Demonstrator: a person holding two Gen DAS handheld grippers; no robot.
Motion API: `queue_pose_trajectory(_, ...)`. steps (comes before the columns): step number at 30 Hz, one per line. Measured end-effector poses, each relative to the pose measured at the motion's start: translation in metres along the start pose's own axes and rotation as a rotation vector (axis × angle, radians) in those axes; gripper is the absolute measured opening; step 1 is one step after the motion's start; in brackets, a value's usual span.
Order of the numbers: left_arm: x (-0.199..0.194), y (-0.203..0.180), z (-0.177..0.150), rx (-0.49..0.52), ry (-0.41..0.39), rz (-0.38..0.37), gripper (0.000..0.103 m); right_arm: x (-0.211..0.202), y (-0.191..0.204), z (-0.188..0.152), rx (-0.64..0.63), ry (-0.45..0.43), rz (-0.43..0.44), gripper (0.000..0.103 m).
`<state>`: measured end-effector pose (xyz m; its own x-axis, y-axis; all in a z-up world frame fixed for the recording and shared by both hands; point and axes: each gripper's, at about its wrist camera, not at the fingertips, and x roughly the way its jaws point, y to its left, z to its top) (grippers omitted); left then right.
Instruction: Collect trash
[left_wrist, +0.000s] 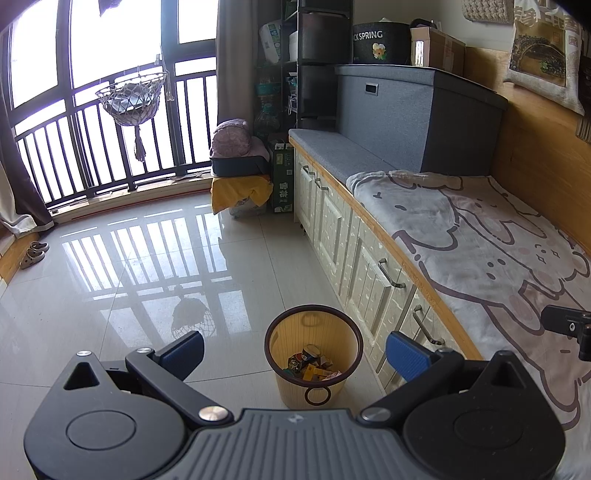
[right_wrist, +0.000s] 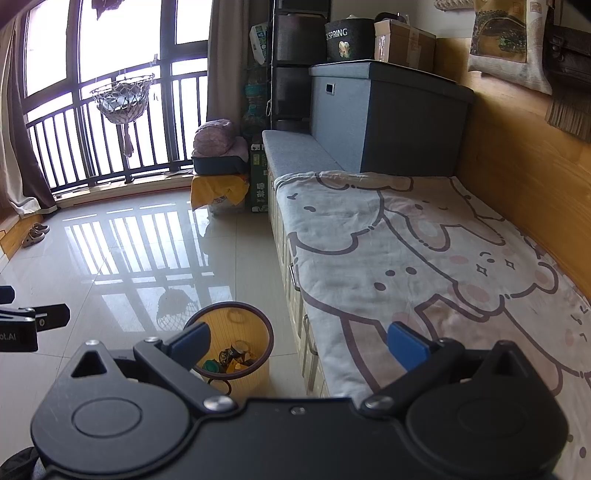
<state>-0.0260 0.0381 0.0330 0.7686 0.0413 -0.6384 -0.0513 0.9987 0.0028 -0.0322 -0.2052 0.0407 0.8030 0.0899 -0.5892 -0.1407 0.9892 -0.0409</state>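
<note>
Black claw (left_wrist: 295, 350) frames, blue ribbed pads (left_wrist: 406, 352), silver screws.

Yellow ribbed bin (left_wrist: 313, 369) with dark rim; cream blanket (right_wrist: 424, 258) printed with brown-outlined cartoon animals.

One yellow waste bin (left_wrist: 314, 354) stands on the floor, holding a small heap of trash (left_wrist: 310, 365) whose pieces are too jumbled to count. Two hand-held grippers are in view, the left hand-held gripper (left_wrist: 295, 349) and the right hand-held gripper (right_wrist: 299, 341), each with two blue-padded fingers spread apart and empty. One blanket (right_wrist: 424, 258) with a cartoon print covers the bed. One grey storage box (left_wrist: 417, 118) sits at its far end. One net basket (left_wrist: 131, 98) hangs at the window railing. Two slippers (left_wrist: 33, 253) lie by the curtain.
</note>
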Motion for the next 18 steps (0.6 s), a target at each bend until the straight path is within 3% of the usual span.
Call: queue_pose_trajectory(18,-0.0014,0.0023,0.0002,-0.002,0.001,0.003,0.103,0.0,-0.0014,-0.0003,0.001,0.0,0.0,0.103)
